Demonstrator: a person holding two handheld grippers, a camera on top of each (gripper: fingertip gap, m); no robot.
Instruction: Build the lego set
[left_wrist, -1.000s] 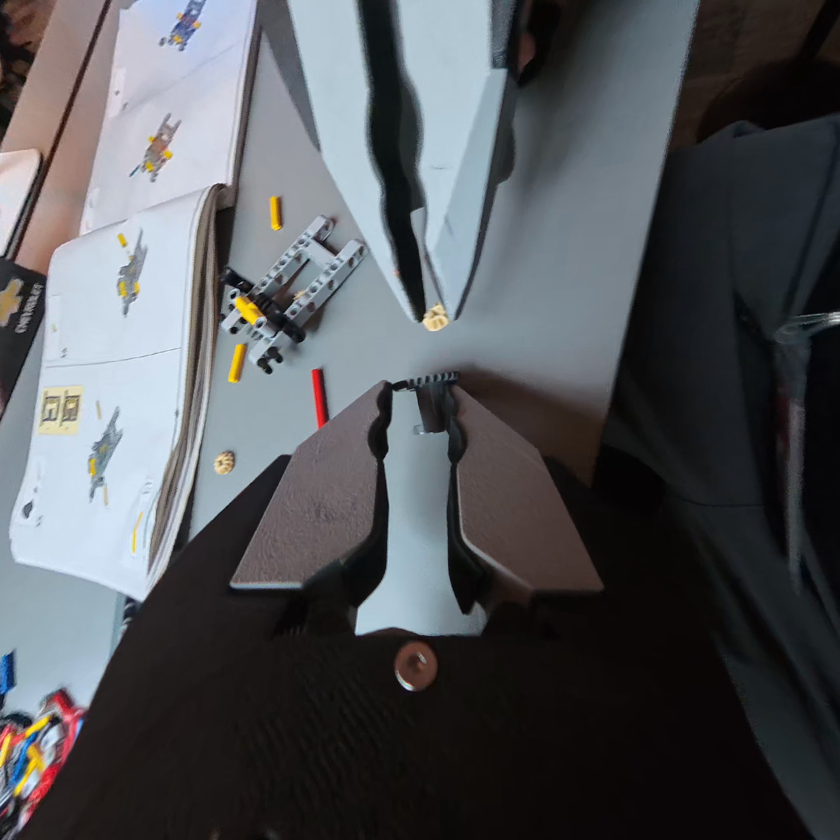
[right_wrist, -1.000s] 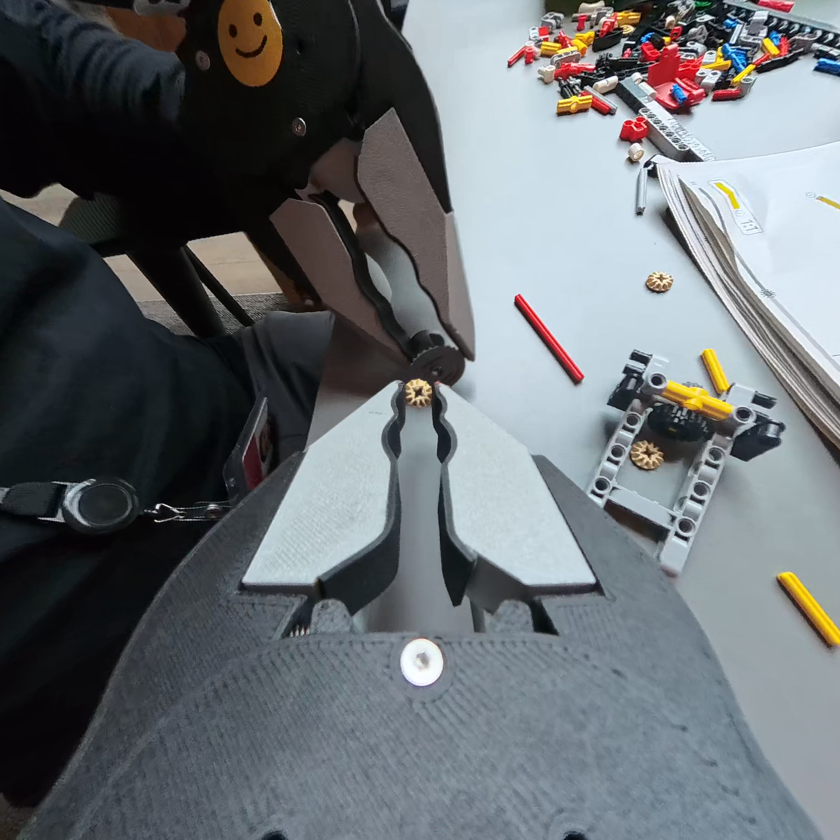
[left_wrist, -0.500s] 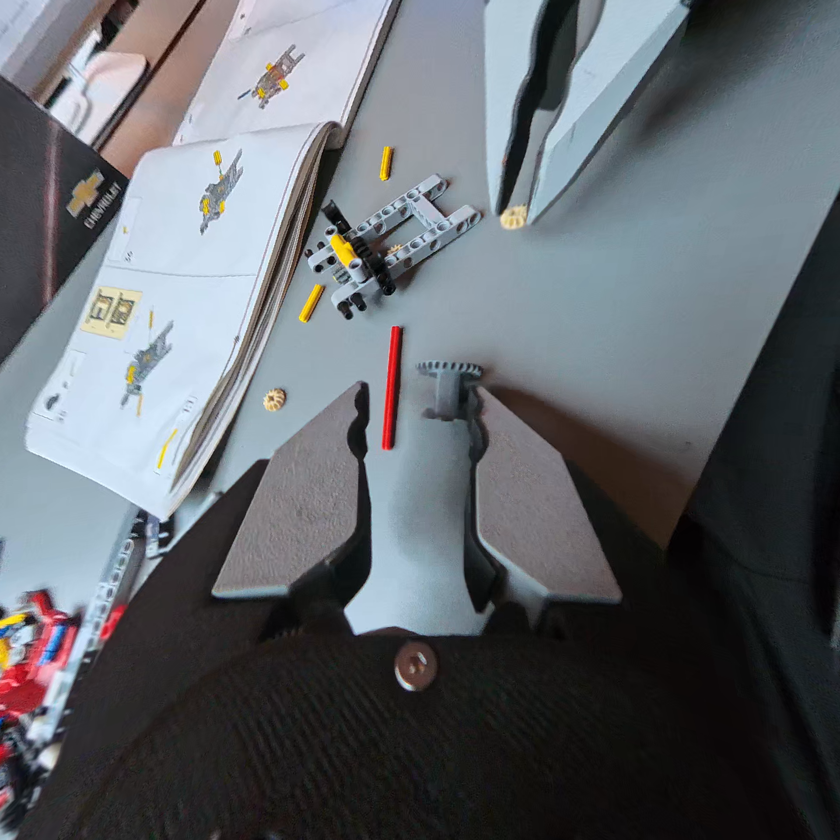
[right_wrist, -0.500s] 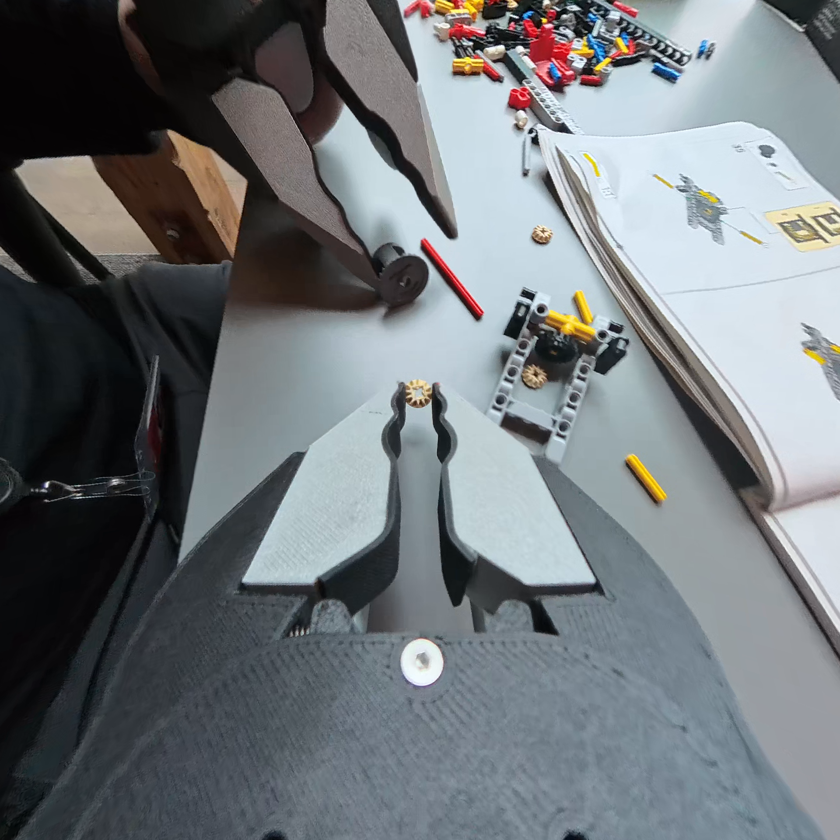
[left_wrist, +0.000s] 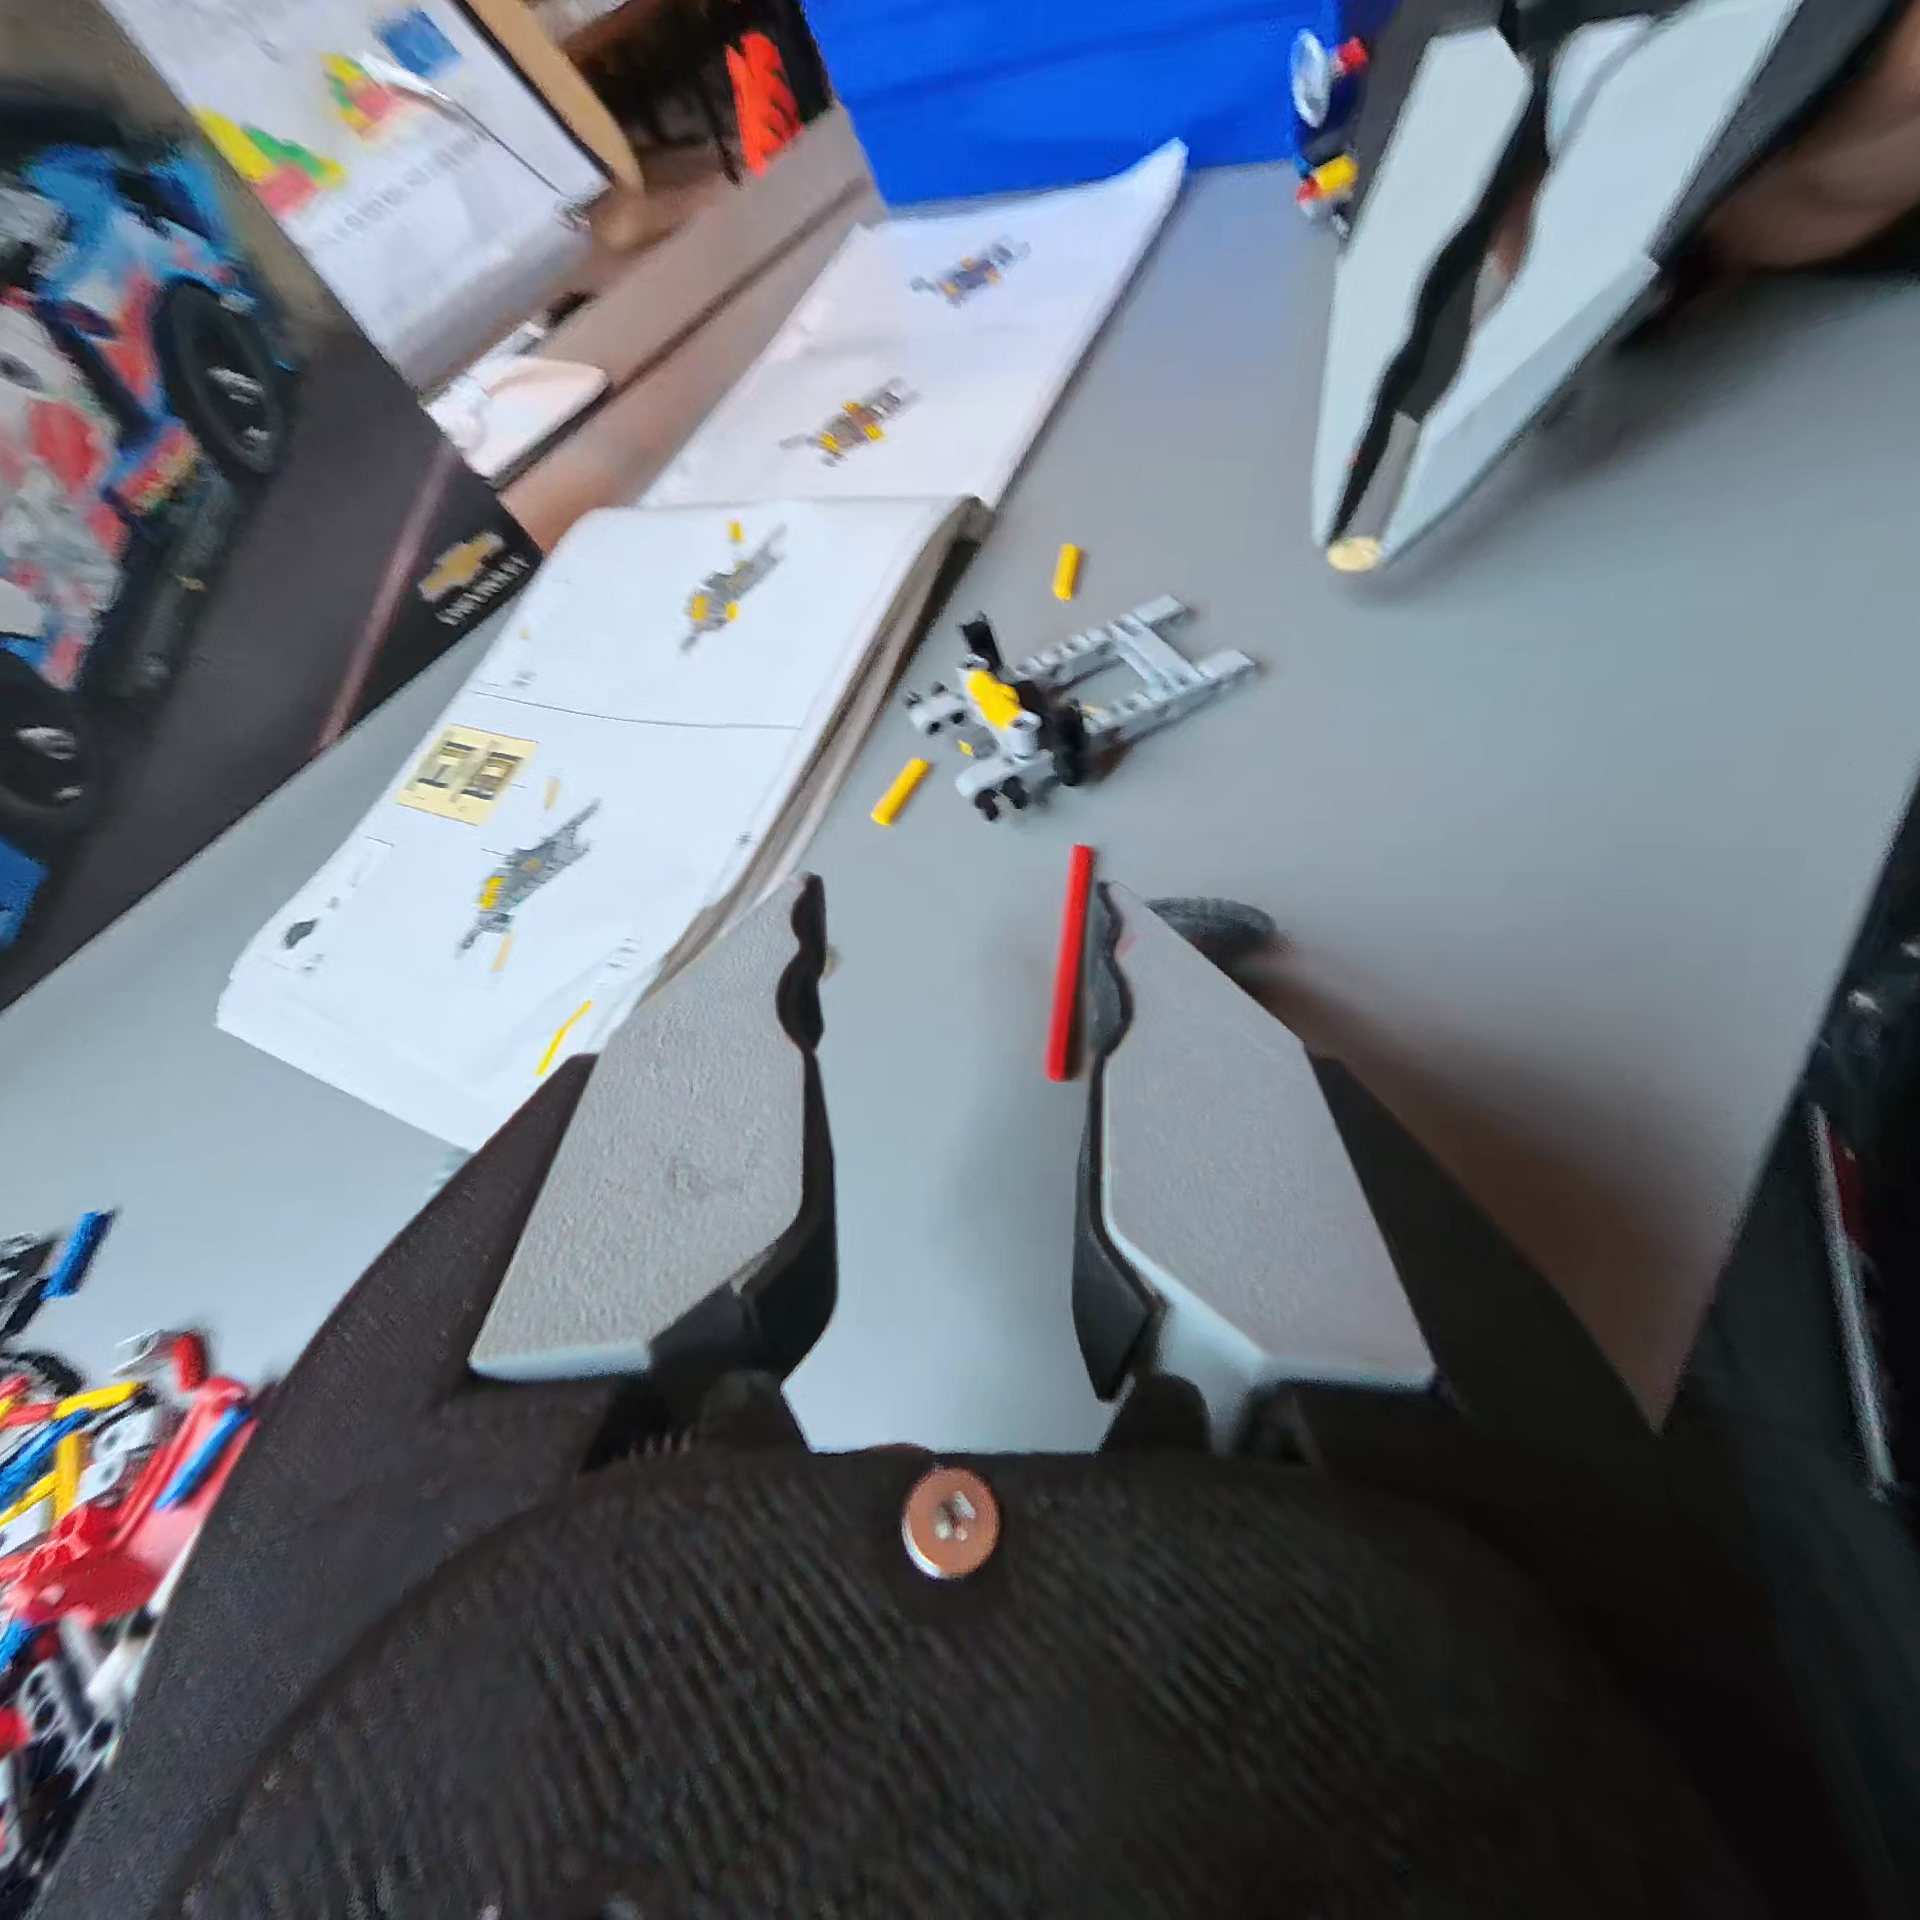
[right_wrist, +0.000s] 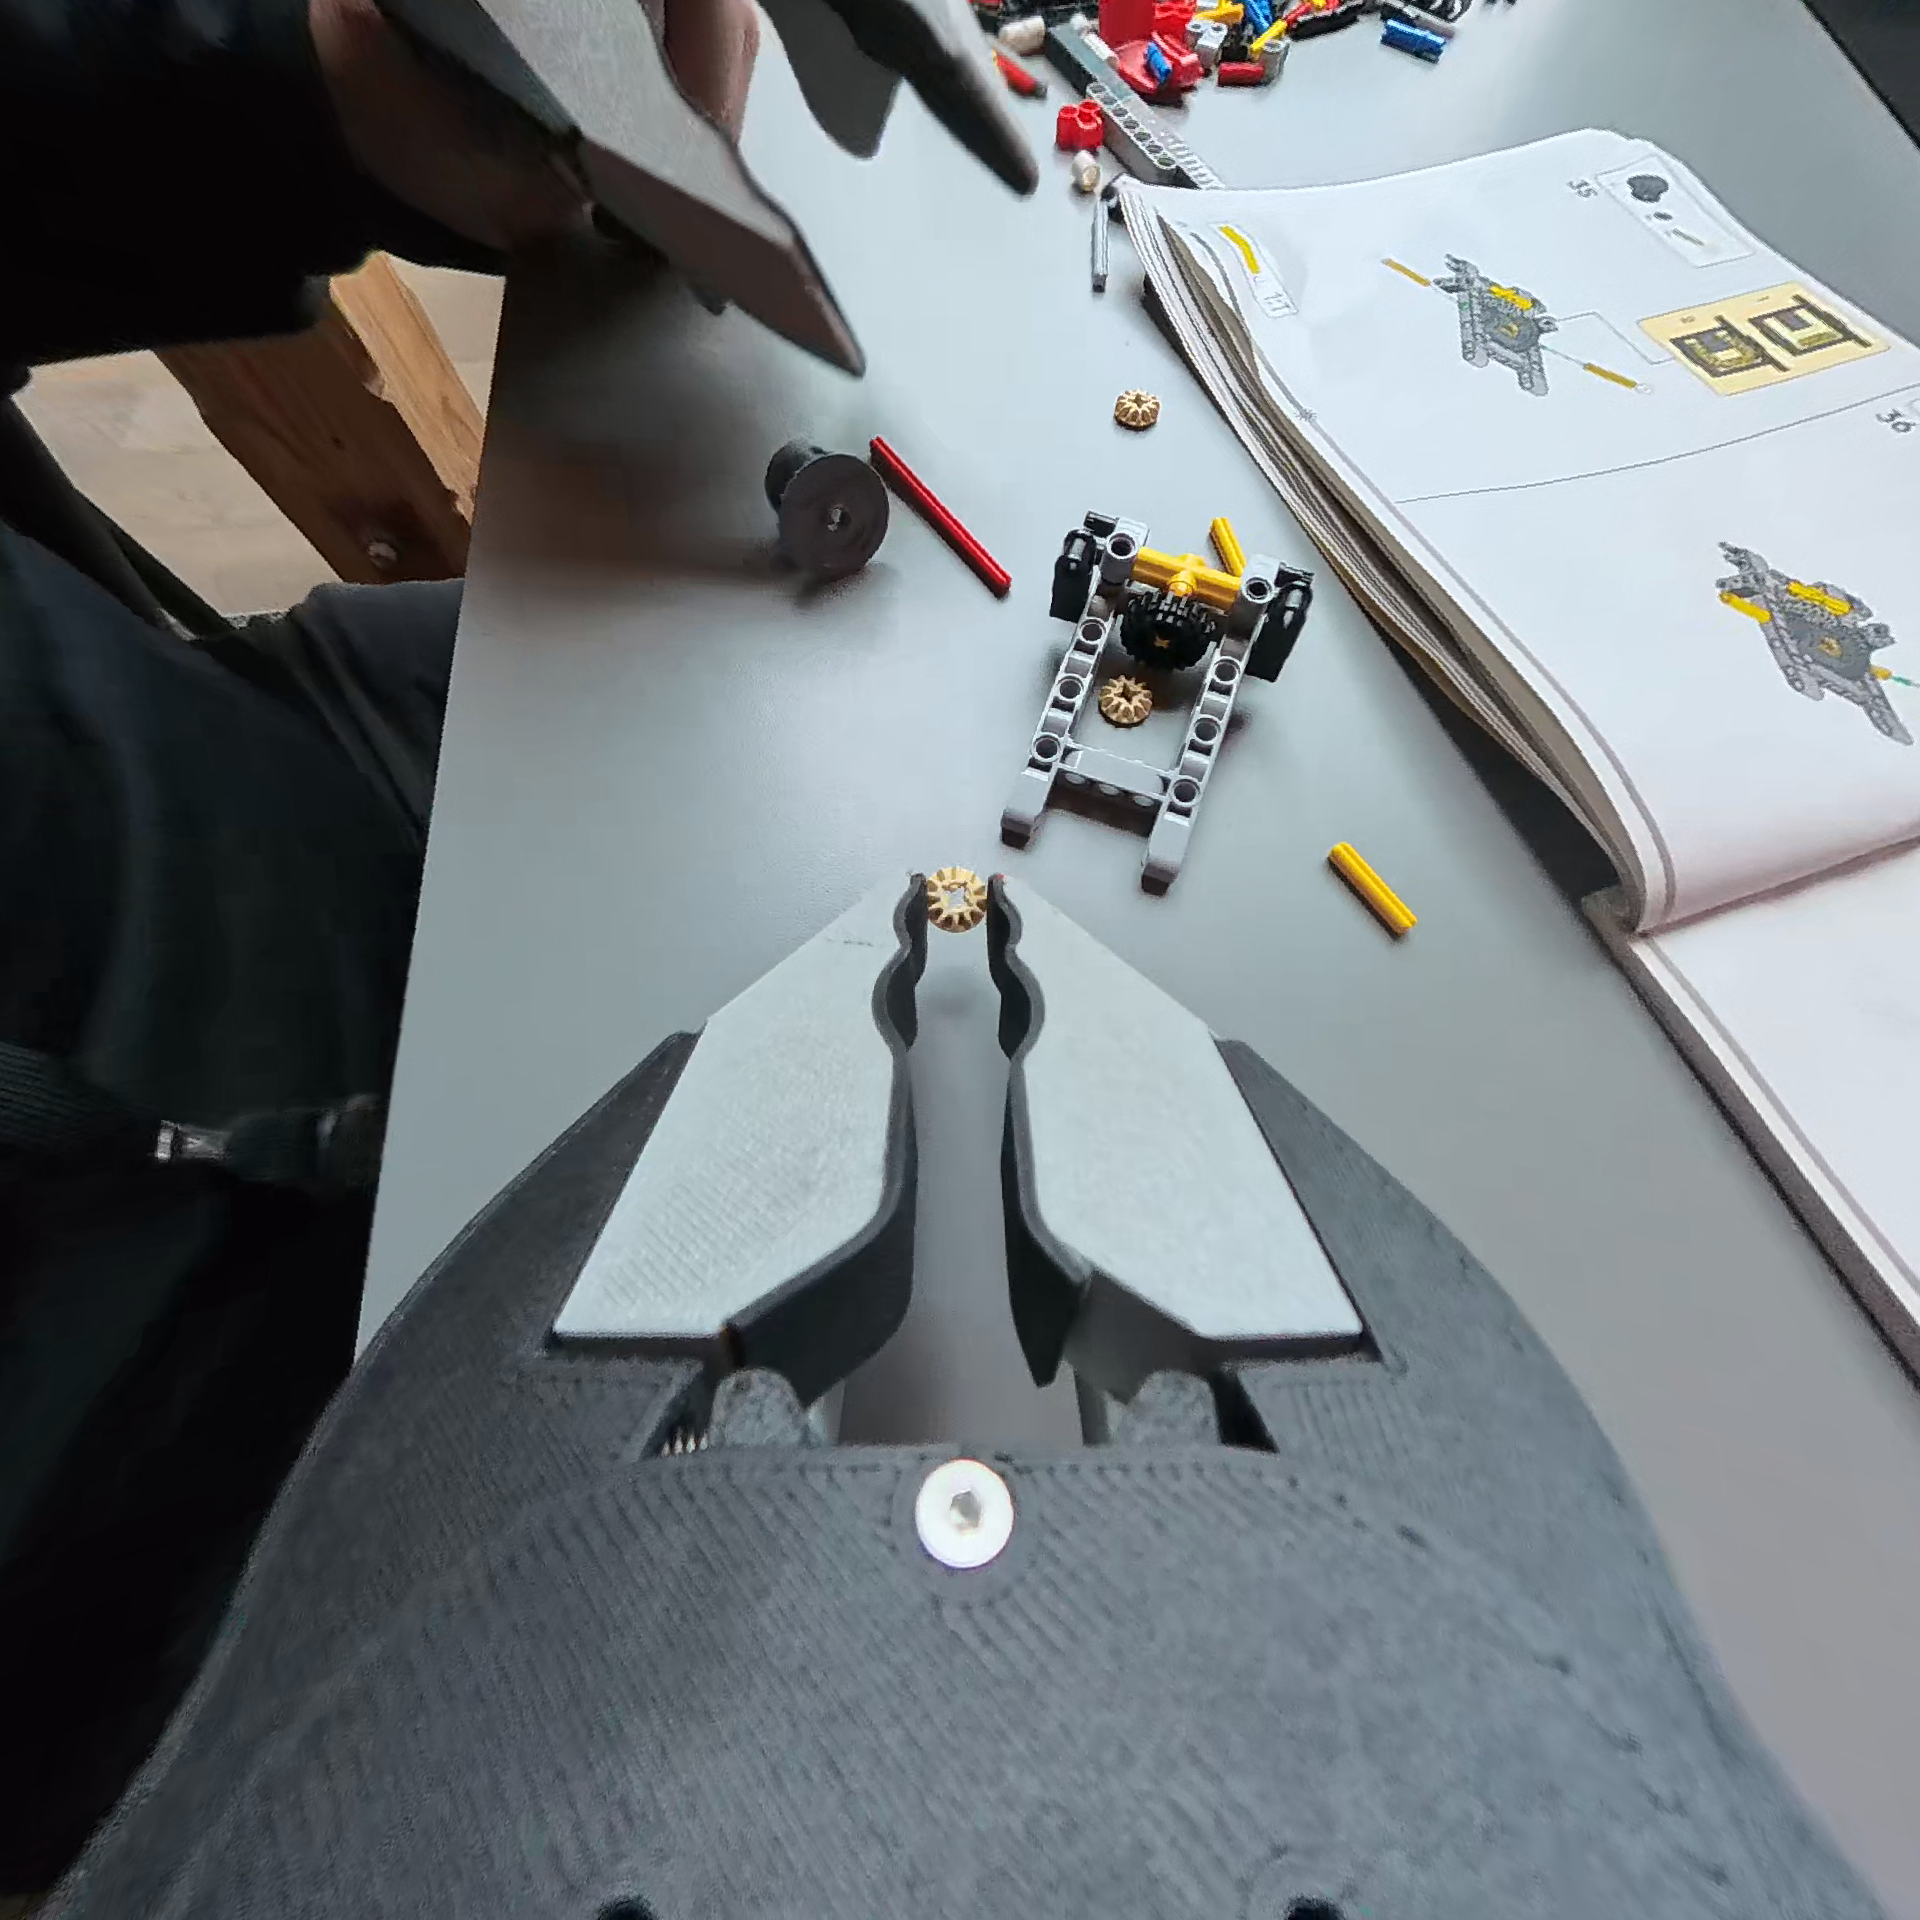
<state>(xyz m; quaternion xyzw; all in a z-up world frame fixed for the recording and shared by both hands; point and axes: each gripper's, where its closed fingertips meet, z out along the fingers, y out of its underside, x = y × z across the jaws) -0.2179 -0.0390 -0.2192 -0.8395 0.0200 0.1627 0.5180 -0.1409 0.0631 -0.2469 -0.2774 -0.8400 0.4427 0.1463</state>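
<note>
Left gripper (left_wrist: 956, 935) is hanging wide open now, having just dropped the dark gear (right_wrist: 828, 511), which is lying off its right fingertip beside the red axle (right_wrist: 938, 515). So that join isn't happening yet. Right gripper (right_wrist: 954, 900) is still pinching the tan gear (right_wrist: 954, 900), with the grey frame (right_wrist: 1143, 686) just ahead. No containers showing, only a loose parts pile (right_wrist: 1195, 42).

A flat grey tabletop (right_wrist: 665, 790) carries an open white instruction booklet (right_wrist: 1621, 540) along one long edge. Near the middle lies a grey beam frame (right_wrist: 1148, 686) with a yellow cross piece and black gear. A dark grey round gear piece (right_wrist: 831, 511) and thin red axle (right_wrist: 938, 515) lie near the opposite edge. Loose coloured bricks (right_wrist: 1195, 42) pile at the far end.
</note>
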